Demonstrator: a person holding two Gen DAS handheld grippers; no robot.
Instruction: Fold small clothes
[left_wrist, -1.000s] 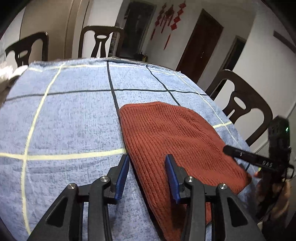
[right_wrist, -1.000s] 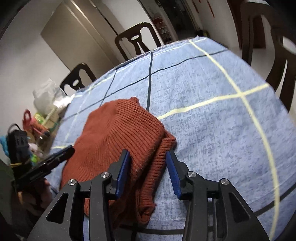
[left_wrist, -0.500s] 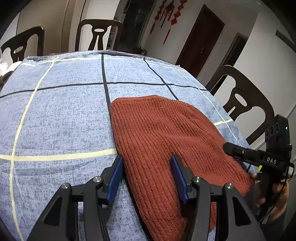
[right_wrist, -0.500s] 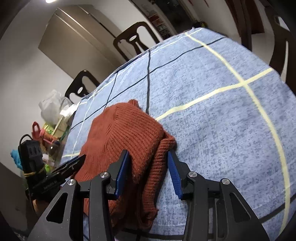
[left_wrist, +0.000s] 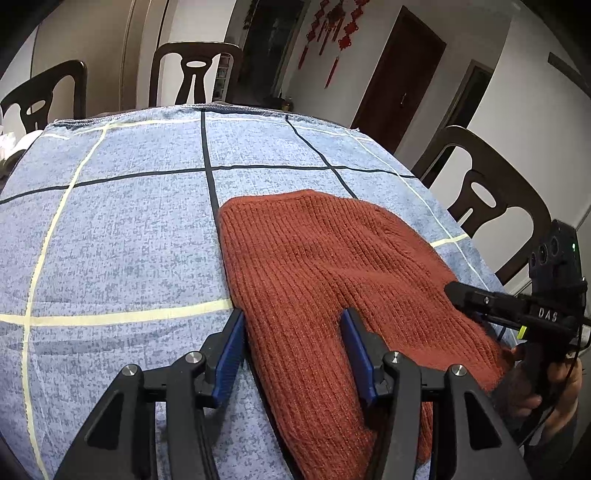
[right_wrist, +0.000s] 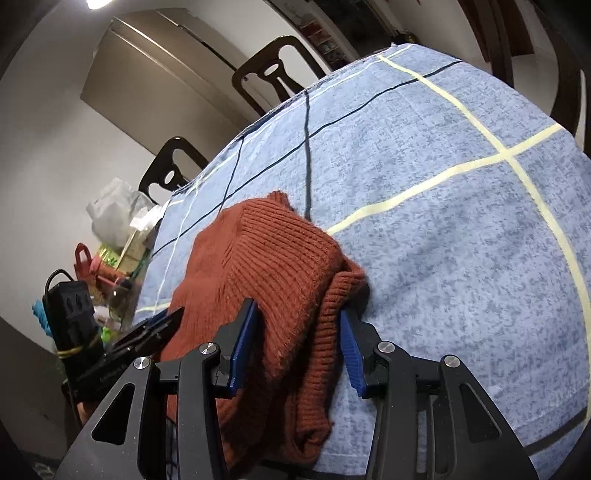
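A rust-red ribbed knit garment (left_wrist: 325, 273) lies folded on the blue checked tablecloth (left_wrist: 122, 236). My left gripper (left_wrist: 291, 332) is open, its fingers straddling the garment's near left edge. My right gripper (right_wrist: 297, 325) is open too, its fingers on either side of the garment's (right_wrist: 266, 266) thick layered near corner. The right gripper also shows at the garment's right side in the left wrist view (left_wrist: 465, 291). The left gripper shows at the left in the right wrist view (right_wrist: 162, 325).
Dark wooden chairs (left_wrist: 491, 192) stand around the table. Bags and clutter (right_wrist: 114, 221) sit off the table's left end. The tablecloth (right_wrist: 443, 221) stretches far to the right of the garment.
Both grippers have moved slightly forward over the garment's near edge. The garment itself has not visibly shifted.
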